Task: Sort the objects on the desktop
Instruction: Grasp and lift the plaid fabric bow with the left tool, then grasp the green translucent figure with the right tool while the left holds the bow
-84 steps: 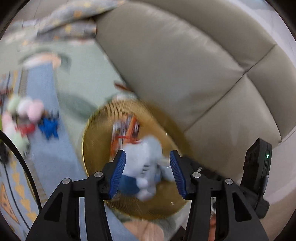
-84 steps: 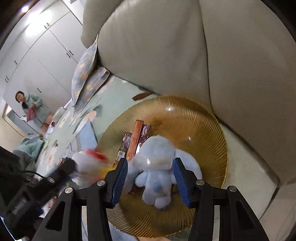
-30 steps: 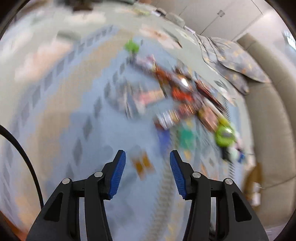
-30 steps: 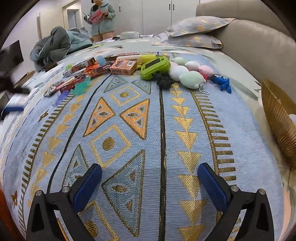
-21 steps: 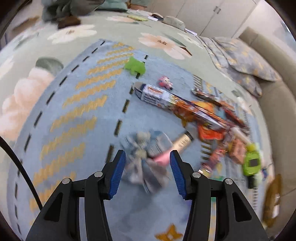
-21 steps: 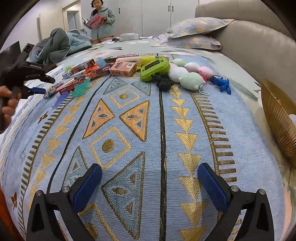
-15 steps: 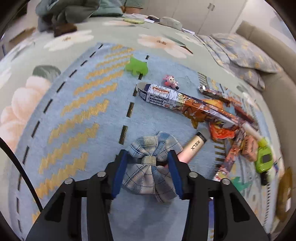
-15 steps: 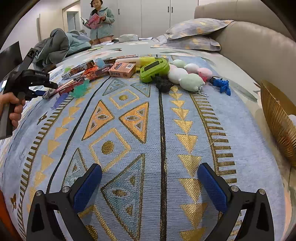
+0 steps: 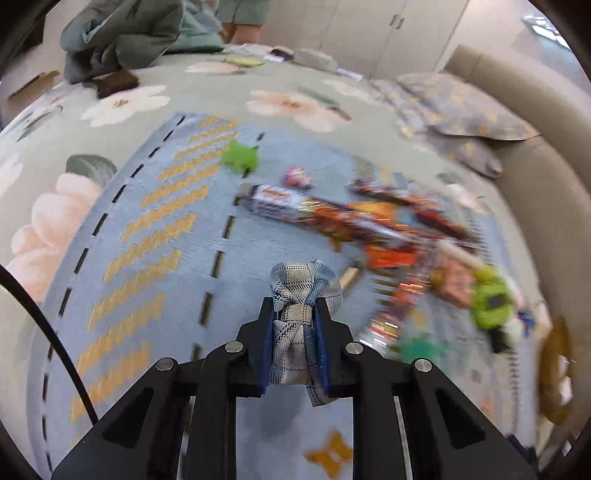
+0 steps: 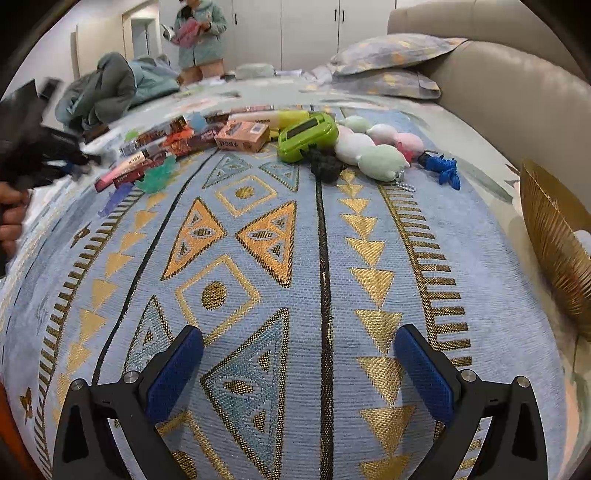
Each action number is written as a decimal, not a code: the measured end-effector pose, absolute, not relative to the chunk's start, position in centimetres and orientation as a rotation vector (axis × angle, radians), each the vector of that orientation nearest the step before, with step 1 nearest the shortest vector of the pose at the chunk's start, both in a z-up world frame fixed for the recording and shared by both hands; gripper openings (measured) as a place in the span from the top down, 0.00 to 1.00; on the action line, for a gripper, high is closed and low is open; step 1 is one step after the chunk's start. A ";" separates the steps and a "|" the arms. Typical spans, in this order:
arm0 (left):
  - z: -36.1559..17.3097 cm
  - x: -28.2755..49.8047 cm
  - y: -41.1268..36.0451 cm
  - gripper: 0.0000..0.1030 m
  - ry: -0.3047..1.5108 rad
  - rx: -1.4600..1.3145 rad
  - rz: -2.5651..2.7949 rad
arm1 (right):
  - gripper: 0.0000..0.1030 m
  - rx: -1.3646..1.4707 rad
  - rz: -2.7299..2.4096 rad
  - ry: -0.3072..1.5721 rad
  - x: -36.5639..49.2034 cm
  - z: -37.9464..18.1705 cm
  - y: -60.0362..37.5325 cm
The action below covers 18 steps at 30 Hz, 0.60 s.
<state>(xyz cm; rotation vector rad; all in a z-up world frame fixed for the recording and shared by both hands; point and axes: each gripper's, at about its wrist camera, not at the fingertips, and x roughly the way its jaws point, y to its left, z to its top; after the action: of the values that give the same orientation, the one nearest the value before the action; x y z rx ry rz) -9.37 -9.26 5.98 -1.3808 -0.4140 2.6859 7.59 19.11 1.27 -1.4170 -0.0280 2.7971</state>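
Note:
My left gripper (image 9: 294, 314) is shut on a blue-and-white plaid fabric bow (image 9: 301, 295) and holds it just above the blue patterned rug (image 9: 147, 229). Snack boxes and wrappers (image 9: 332, 218), a green toy (image 9: 240, 159) and a lime-green device (image 9: 493, 301) lie beyond it. My right gripper (image 10: 299, 365) is wide open and empty, low over the rug (image 10: 258, 258). In the right wrist view, pastel plush toys (image 10: 373, 147), a green device (image 10: 308, 136), a pink box (image 10: 242, 136) and a blue figure (image 10: 443, 168) sit ahead. The left gripper shows blurred at the far left (image 10: 33, 147).
A gold ribbed bowl (image 10: 557, 240) stands at the rug's right edge, also in the left wrist view (image 9: 554, 369). A beige sofa (image 10: 509, 88) with a cushion (image 10: 388, 51) lies behind. A person (image 10: 199, 33) stands at the back beside a clothes pile (image 10: 114, 88).
My left gripper swung from the bowl to the rug's far side, closed on the plaid bow and lifted it. My right gripper left the bowl, opened wide, and now holds still.

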 end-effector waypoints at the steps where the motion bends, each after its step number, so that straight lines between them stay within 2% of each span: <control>1: 7.1 -8.4 -8.9 0.84 -0.420 -1.356 2.684 | 0.00 -1.438 2.817 0.012 7.1 1.8 18.8; 4: 8.9 -5.9 -7.9 0.84 -0.474 -1.328 2.669 | 0.00 -1.397 2.905 0.101 5.1 4.0 17.1; 6: 9.2 -4.3 -7.1 0.84 -0.481 -1.324 2.701 | 0.00 -1.351 2.904 0.061 2.8 5.1 15.2; 8: 9.4 -2.6 -6.0 0.84 -0.438 -1.280 2.729 | 0.10 -1.306 2.930 0.031 0.8 5.7 13.5; 10: 9.1 -2.3 -5.6 0.84 -0.407 -1.257 2.727 | 0.14 -1.370 2.970 0.044 -1.9 5.3 11.6; 13: 9.1 -2.6 -7.0 0.84 -0.480 -1.252 2.723 | 0.20 -1.486 2.973 0.132 -4.8 3.9 9.9; 16: 9.1 -2.9 -9.0 0.84 -0.552 -1.247 2.749 | 0.36 -1.490 2.927 0.169 -6.5 2.6 9.5; 18: 9.1 -2.9 -9.7 0.84 -0.550 -1.240 2.781 | 0.38 -1.516 2.896 0.217 -7.5 1.7 9.5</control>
<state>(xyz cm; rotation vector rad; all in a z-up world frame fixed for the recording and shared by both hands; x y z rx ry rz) -2.95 -9.68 9.05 -1.2400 -0.5496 2.7808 -7.48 9.54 1.74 -1.5156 0.2170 2.8964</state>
